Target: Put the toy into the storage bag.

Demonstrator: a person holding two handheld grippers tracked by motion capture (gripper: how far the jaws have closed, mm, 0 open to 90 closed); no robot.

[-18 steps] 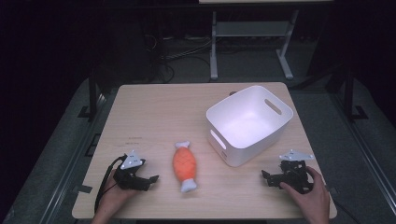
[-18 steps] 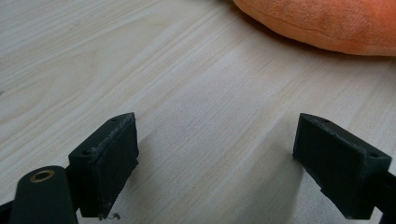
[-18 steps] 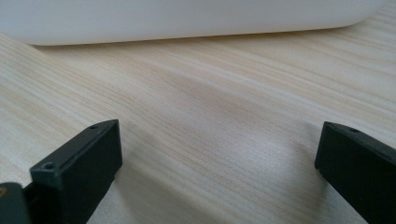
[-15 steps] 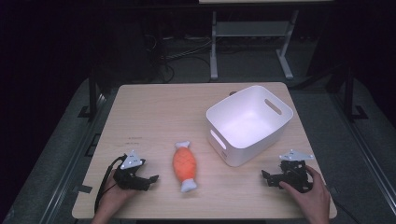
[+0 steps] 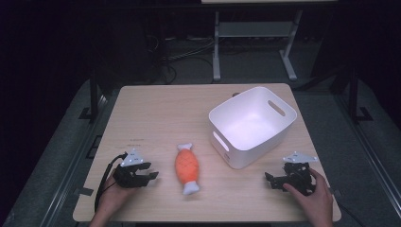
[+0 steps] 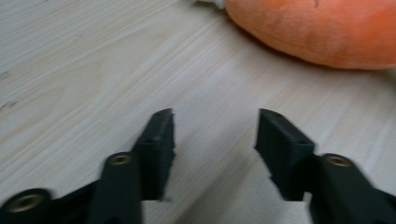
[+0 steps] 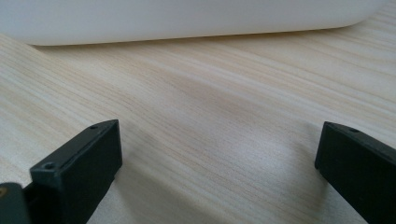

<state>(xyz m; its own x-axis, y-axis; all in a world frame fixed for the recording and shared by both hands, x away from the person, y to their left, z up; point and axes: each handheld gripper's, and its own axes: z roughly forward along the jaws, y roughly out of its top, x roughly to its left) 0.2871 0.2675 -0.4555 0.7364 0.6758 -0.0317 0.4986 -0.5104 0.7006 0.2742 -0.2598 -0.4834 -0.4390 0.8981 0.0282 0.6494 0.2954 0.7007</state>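
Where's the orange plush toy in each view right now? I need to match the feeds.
High view: orange plush toy lies low centre, between both grippers.
Left gripper view: top right, beyond the open jaws.
Right gripper view: the frame holds other things.
Shared landmark: the wooden table.

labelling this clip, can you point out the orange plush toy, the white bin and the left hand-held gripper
orange plush toy (image 5: pixel 187 166): high view, middle of its orange body
white bin (image 5: pixel 236 161): high view, near outer wall under the slot handle
left hand-held gripper (image 5: pixel 150 176): high view, midway between its open fingertips
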